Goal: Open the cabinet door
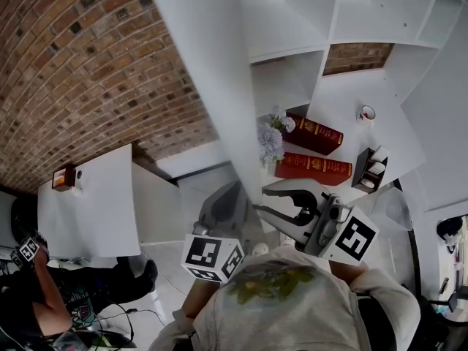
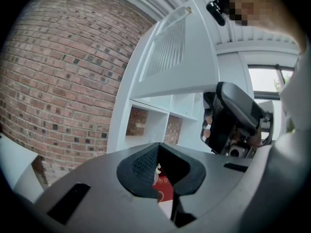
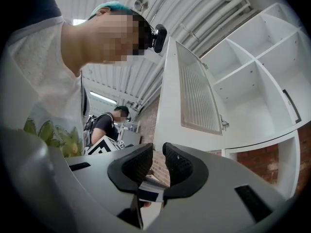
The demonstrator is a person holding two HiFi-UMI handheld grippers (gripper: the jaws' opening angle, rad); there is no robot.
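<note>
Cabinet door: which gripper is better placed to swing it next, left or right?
Probably the right gripper: its open jaws point at the cabinet door edge, and its view shows the knob.

We logged bright, even light; window [image 2: 265,84] glare; soft shadows; strong fisheye bending; dark corners in both gripper views.

No legible words or numbers in any view. Upper red book [image 1: 314,134] and lower red book [image 1: 313,168]: gold print on the spines, too small to read. Left marker cube [image 1: 212,257] and right marker cube [image 1: 349,238]: black-and-white square code patterns, no letters or digits. Third square marker [image 1: 28,248], far left: same kind of pattern.
</note>
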